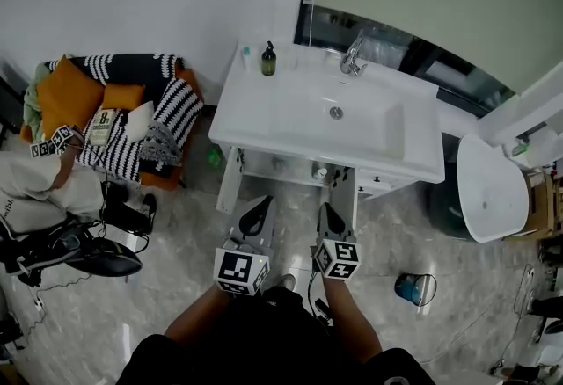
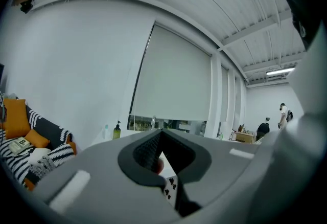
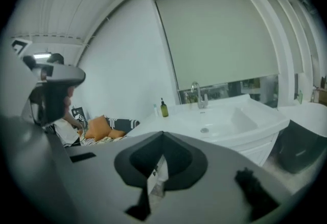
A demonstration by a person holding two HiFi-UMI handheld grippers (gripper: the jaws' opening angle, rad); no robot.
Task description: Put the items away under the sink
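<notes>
The white sink vanity (image 1: 264, 124) stands ahead in the head view, with the cabinet under it (image 1: 286, 167) open and its left door (image 1: 229, 185) swung out. On the counter's back left corner stand a dark green pump bottle (image 1: 268, 60) and a small pale bottle (image 1: 245, 54). My left gripper (image 1: 260, 202) and right gripper (image 1: 325, 208) hang side by side in front of the cabinet, both shut with nothing in them. The pump bottle (image 3: 164, 109) also shows in the right gripper view, far past my shut right gripper (image 3: 162, 134). My left gripper (image 2: 161, 132) points over the counter.
A chrome tap (image 1: 352, 58) rises behind the basin. To the right stands a white toilet (image 1: 486, 192), with a blue cup (image 1: 412, 288) on the floor near it. At the left are a striped sofa with orange cushions (image 1: 70, 93) and a seated person (image 1: 44, 190).
</notes>
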